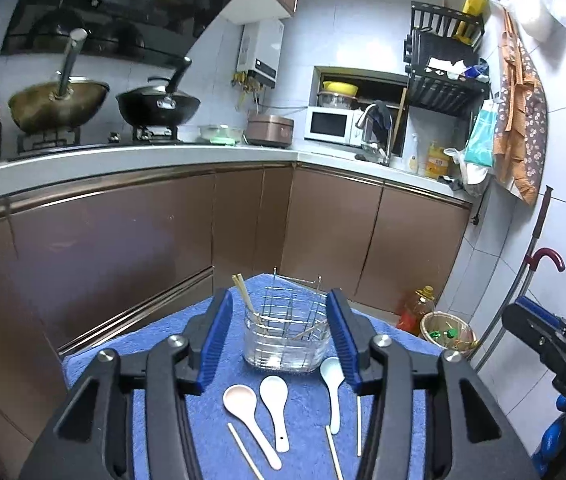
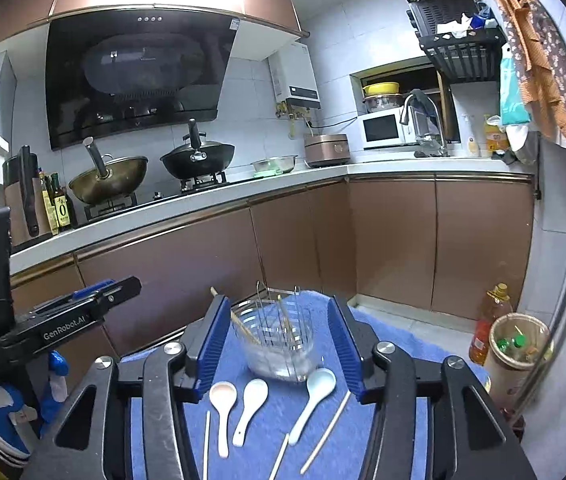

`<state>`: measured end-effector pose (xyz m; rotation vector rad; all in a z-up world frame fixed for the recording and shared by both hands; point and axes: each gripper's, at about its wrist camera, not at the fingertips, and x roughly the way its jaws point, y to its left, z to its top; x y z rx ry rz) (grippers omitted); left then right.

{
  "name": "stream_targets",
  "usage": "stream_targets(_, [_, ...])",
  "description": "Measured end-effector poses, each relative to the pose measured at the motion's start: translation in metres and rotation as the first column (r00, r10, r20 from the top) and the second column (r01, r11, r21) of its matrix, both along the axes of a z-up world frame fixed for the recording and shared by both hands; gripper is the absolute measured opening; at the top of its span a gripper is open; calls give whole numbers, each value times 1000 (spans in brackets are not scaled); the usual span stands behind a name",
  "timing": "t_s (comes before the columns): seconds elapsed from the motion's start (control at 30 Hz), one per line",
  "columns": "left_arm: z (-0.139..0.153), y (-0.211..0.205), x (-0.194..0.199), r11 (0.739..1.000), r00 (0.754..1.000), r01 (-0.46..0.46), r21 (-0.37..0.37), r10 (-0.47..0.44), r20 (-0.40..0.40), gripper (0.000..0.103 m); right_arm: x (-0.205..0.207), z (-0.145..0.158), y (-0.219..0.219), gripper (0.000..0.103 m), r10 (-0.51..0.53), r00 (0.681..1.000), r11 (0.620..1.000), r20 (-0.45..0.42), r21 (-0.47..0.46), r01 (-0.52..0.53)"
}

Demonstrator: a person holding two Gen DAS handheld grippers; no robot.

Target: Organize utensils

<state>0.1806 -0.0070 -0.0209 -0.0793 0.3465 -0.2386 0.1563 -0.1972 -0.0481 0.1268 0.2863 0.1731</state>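
Note:
On a blue towel (image 1: 187,336) stands a wire utensil holder (image 1: 287,332) with a clear base, and a pair of chopsticks (image 1: 243,296) leans in it. In front of it lie a pinkish spoon (image 1: 243,404), a white spoon (image 1: 277,404) and a pale blue spoon (image 1: 333,384), with loose chopsticks (image 1: 243,452) among them. My left gripper (image 1: 279,300) hovers open short of the holder, empty. The right wrist view shows the same holder (image 2: 279,344), spoons (image 2: 251,404) and chopsticks (image 2: 327,432). My right gripper (image 2: 279,306) is also open and empty. Each gripper shows at the other view's edge.
Brown cabinets (image 1: 123,240) under a white counter (image 1: 83,160) run behind the towel-covered surface. Two woks (image 2: 151,172) sit on the stove. On the floor to the right are a waste bin (image 2: 517,348), an oil bottle (image 2: 487,320) and a red-handled umbrella (image 1: 543,264).

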Motion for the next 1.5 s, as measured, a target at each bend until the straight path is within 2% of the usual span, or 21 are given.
stream_targets(0.13, [-4,1,-24,1000,1000,-15,3,15,20,49,-19,-5,-2,56,-25,1000,1000,3,5,25])
stream_targets(0.23, [-8,3,-38,1000,999,-22,9,21,30,49,-32,-9,-5,64,-48,999,999,9,14,48])
stream_targets(0.3, [-11,4,-46,999,999,-30,11,30,30,50,-39,-10,-6,73,-65,998,998,11,20,65])
stream_targets(0.43, [-13,13,-55,999,999,-37,-14,37,23,50,-51,-12,-9,84,-77,997,997,19,29,76])
stream_targets(0.5, [-13,19,-59,999,999,-40,-26,40,21,49,-56,-11,-9,96,-83,996,996,31,32,82])
stream_targets(0.6, [-12,27,-66,998,999,-45,-45,46,16,50,-64,-10,-9,103,-81,995,995,55,55,78])
stream_targets(1.0, [-15,41,-86,996,997,-76,-55,76,-10,50,-91,-9,-16,103,-116,983,988,143,114,100])
stream_targets(1.23, [-16,42,-93,996,997,-70,-53,69,-27,50,-90,-12,-15,103,-75,993,989,94,136,62])
stream_targets(1.5, [-19,43,-97,996,996,-81,-48,79,-45,50,-102,-9,-24,103,-80,991,981,103,182,60])
